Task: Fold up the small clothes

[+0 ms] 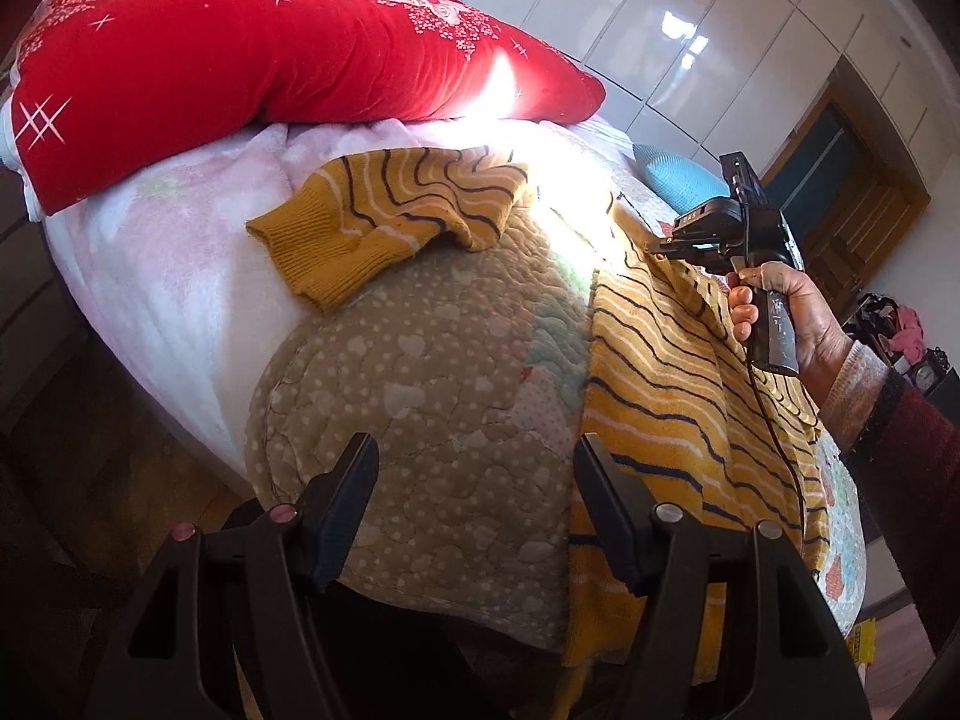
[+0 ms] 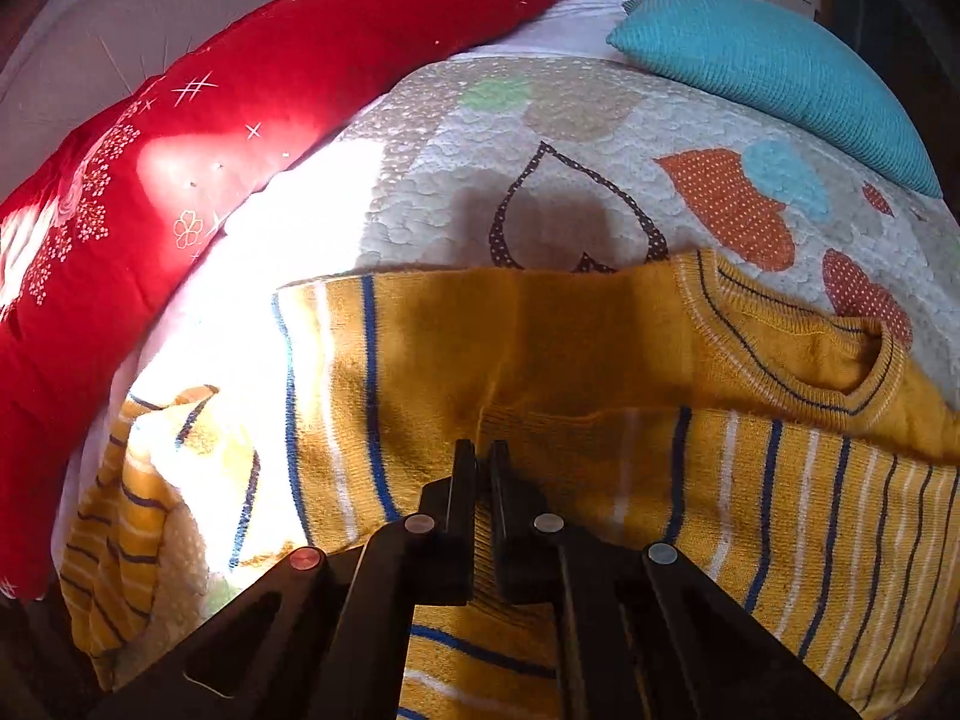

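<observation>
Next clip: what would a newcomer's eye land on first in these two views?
The bright red embroidered quilt, sunlit, bunched along the far side of the bed. In front of it lies the mustard-yellow knitted sweater with navy and white stripes, spread on the heart-patterned quilted bedspread. The right gripper, jaws shut, rests on the sweater; a turquoise ribbed cushion sits far right.

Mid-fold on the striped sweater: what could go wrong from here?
1. The right gripper is shut over the yellow striped sweater; whether it pinches one layer or two cannot be told, so a lift may drag the fold apart.
2. The left gripper is open, holding nothing, so the hem is unanchored and may slide on the quilt.
3. One sleeve lies crumpled far off and may stay bunched.
</observation>
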A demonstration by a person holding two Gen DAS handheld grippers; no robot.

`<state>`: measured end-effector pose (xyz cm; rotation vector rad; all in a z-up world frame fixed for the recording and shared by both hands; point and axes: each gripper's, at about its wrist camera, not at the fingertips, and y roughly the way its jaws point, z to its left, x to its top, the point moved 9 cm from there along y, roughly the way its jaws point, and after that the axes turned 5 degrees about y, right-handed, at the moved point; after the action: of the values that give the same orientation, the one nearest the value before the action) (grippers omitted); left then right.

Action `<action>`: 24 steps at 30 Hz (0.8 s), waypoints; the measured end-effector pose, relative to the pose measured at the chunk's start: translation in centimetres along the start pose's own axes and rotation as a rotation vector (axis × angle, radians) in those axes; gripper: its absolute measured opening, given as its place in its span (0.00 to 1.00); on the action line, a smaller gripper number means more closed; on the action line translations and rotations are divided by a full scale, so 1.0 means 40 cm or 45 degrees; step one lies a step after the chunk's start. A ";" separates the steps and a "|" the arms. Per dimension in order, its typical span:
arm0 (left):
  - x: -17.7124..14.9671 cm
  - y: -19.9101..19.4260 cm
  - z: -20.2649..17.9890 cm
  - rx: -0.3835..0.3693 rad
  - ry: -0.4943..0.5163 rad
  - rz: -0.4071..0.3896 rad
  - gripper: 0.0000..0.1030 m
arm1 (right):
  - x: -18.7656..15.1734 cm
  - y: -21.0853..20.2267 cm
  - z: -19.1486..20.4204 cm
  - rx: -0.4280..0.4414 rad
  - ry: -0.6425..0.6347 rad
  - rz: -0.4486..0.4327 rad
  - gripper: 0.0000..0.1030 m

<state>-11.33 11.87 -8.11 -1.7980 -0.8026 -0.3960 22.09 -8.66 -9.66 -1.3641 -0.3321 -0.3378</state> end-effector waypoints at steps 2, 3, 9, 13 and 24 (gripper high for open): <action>-0.004 0.004 0.012 -0.004 -0.025 0.006 0.64 | -0.005 0.006 0.039 0.040 -0.059 0.019 0.02; -0.006 0.004 0.016 -0.002 -0.033 0.010 0.64 | -0.008 0.015 0.049 -0.012 -0.105 0.031 0.02; -0.013 -0.046 0.082 0.054 -0.082 -0.047 0.65 | -0.090 -0.062 0.236 0.010 -0.420 -0.039 0.27; -0.030 -0.074 0.207 0.132 -0.241 -0.055 0.65 | -0.281 -0.114 0.465 0.164 -0.857 -0.014 0.55; -0.064 -0.105 0.321 0.164 -0.399 -0.063 0.65 | -0.538 -0.040 0.671 -0.196 -1.684 -0.387 0.56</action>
<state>-17.47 23.69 -11.46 -1.7439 -1.0670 -0.0903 0.96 18.39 -12.61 -1.5287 -1.6352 0.3637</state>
